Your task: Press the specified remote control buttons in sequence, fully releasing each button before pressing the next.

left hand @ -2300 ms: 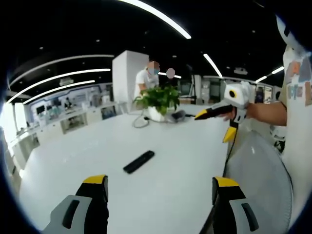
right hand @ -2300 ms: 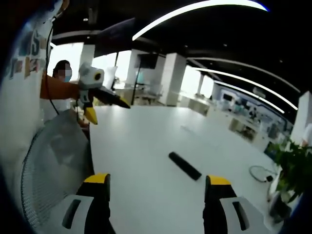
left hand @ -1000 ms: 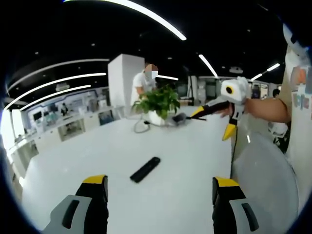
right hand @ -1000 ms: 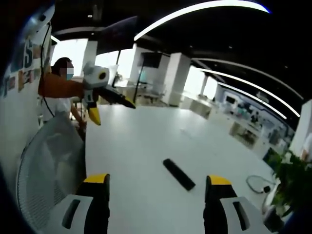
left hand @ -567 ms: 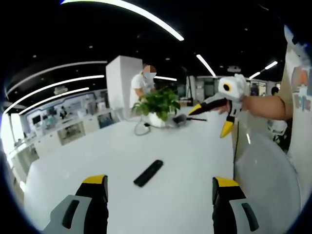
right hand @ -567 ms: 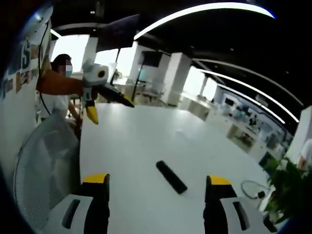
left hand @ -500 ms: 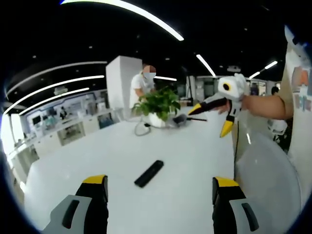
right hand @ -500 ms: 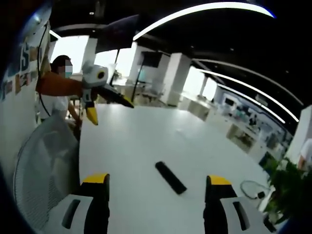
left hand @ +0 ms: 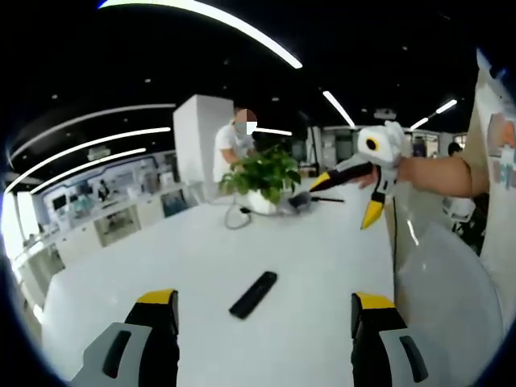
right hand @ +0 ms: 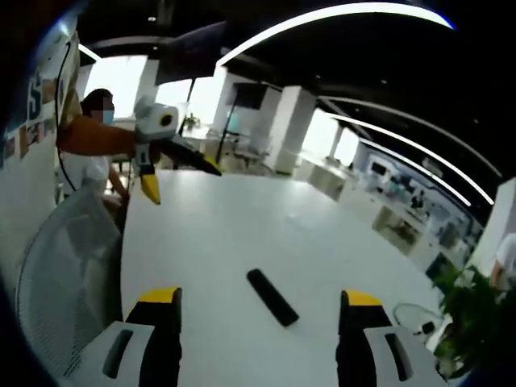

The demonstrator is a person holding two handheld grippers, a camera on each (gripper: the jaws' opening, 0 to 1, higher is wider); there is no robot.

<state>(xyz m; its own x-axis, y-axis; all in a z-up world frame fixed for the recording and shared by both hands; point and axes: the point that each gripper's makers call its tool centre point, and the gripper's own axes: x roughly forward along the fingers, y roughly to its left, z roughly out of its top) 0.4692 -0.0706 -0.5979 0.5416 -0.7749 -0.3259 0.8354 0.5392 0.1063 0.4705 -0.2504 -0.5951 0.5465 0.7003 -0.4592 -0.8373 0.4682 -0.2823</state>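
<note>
In the left gripper view, the left tool [left hand: 264,326] is seen nearest, its two yellow-tipped jaws standing well apart with nothing between them. Just beyond, the black remote control [left hand: 253,294] lies flat on the white bench [left hand: 121,274], apart from both tools. Compared with a second ago, the remote is framed a little further to the right and lower between the jaws; since the whole scene has shifted with it, this is taken as the camera having swung, not the remote having moved.

In the right gripper view, the right tool [right hand: 260,326] is likewise held with jaws apart and empty, and the remote control [right hand: 272,297] now sits closer to the middle of the gap than it did earlier. The alignment is judged to be an approach: no button has been touched, and the pressing sequence appears not yet begun.

To the side, a round white mesh guard [left hand: 451,298], likely a fan, is seen. Farther off, the right tool [left hand: 348,177] is held up in a hand, and at the bench's far end a potted plant [left hand: 262,173] stands beside a coiled cable [left hand: 236,216].
</note>
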